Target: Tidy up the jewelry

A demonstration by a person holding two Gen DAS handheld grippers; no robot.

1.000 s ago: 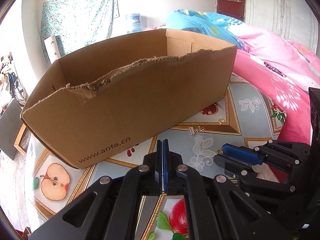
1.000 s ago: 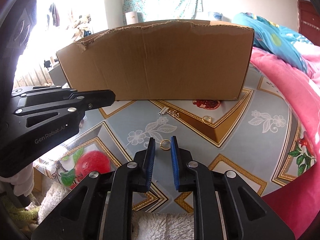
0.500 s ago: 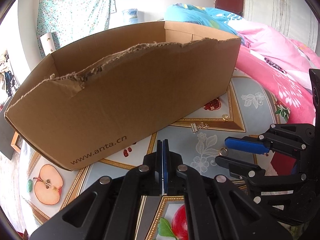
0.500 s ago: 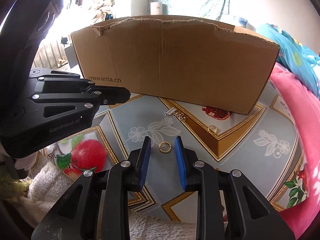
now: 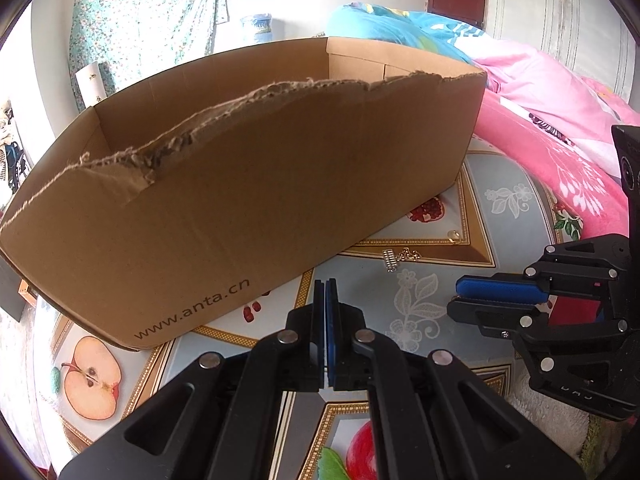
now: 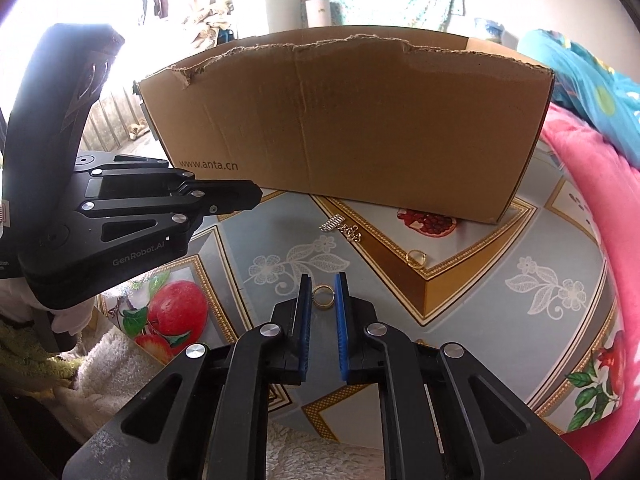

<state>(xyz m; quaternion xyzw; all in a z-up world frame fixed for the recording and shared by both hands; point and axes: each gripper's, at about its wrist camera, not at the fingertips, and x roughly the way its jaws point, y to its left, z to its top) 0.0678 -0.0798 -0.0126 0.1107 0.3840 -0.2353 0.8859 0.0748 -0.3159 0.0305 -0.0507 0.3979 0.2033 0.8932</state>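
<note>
Right claw [image 6: 323,294] sits low over the patterned tablecloth [image 6: 500,280] with a gold ring [image 6: 323,295] between its blue pads [image 6: 305,312]; its jaws have just been closing, and the ring fills the gap, though whether the pads press it yet is hard to tell. Left claw [image 5: 325,292] hangs beside it with its jaws together and nothing in them.

Judging by the layout, sorting has barely begun. A second gold ring [image 6: 415,258] lies well apart to the right on the brown band of the cloth, and a silver clasp with a short chain [image 6: 341,228] lies just in front of the cardboard box [image 6: 348,120]. All three pieces are outside the box, so this ring is probably the first to go.

Most of the box's floor is hidden behind its torn front wall, so I cannot say whether anything already lies inside. Small details of the chain piece are too fine to read.
</note>
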